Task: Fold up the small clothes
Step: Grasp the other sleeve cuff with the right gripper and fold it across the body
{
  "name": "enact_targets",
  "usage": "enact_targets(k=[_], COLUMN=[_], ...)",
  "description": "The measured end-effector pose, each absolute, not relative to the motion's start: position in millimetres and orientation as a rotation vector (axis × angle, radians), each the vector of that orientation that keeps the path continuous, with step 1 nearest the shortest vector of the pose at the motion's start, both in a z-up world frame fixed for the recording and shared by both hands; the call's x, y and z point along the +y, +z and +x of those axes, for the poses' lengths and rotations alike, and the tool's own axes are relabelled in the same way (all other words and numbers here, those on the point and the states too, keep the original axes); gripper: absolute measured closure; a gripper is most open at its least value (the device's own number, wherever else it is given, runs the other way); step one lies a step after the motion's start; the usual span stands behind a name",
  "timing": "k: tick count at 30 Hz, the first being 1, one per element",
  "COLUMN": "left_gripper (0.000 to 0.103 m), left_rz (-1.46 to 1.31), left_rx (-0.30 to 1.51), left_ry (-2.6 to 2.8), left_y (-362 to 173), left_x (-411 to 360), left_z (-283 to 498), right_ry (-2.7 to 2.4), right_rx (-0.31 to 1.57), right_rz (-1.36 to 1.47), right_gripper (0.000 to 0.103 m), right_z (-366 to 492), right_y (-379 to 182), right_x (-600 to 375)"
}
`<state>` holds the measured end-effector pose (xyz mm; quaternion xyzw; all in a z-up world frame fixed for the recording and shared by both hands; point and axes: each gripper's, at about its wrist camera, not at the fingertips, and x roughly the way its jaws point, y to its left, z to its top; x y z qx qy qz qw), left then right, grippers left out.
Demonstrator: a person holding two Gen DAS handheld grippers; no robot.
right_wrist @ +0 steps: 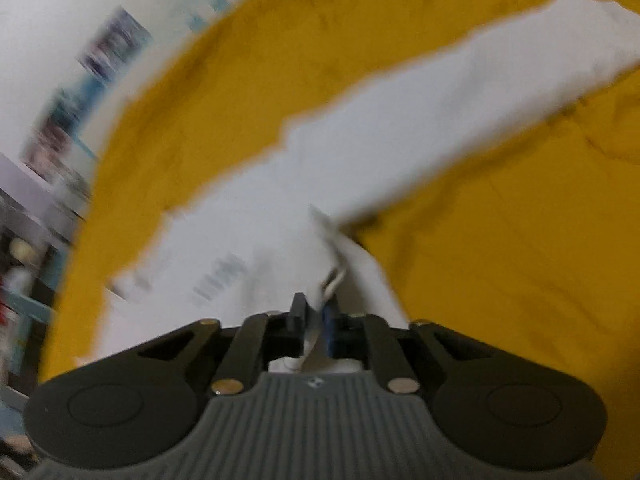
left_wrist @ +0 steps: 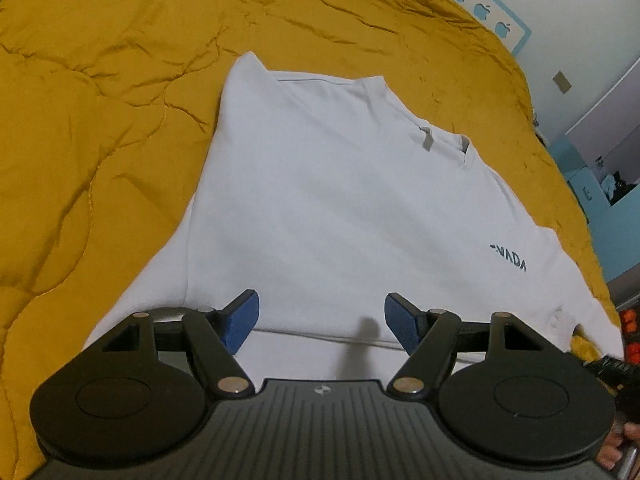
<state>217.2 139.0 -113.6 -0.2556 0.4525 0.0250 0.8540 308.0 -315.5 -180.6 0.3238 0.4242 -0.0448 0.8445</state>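
Lying across the mustard-yellow quilt (left_wrist: 100,120) is the white T-shirt (left_wrist: 340,200), spread mostly flat, its neckline with a grey tag toward the far right and dark lettering (left_wrist: 508,258) printed near its right edge. From my left camera I see one side already folded inward, leaving a straight crease running up the left of the cloth. My left gripper (left_wrist: 322,320) hangs just above the near hem with its blue pads (left_wrist: 242,322) spread wide apart; nothing sits between them, only the shirt's surface below.

My right camera is badly smeared, but the same T-shirt (right_wrist: 360,168) shows as a long white band stretching up to the far right over the yellow quilt (right_wrist: 500,260). My right gripper (right_wrist: 316,316) has its jaws drawn narrow and pinched on a bunched fold of the shirt's white fabric, which rises out from between the pads.

Beyond the bed, a pale wall (left_wrist: 580,8) carries a blue-edged panel with small apple shapes, and there is blue furniture (left_wrist: 612,236) at the right. I cannot make out what the blurred shelves at the left of the right view hold.
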Motion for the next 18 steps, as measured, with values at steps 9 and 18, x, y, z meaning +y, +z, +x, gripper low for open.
enact_targets(k=[9, 18], left_gripper=[0.015, 0.015], left_rz=[-0.435, -0.352], left_rx=[1.013, 0.973], left_ry=[0.079, 0.1], left_y=[-102.8, -78.1], left_x=[124.7, 97.0], left_z=[205.8, 204.8], right_ry=[0.057, 0.031], right_rx=[0.702, 0.798], right_rz=[0.641, 0.726], right_gripper=[0.066, 0.088], right_z=[297.8, 300.9], right_y=[-149.7, -182.5], right_x=[-298.1, -335.6])
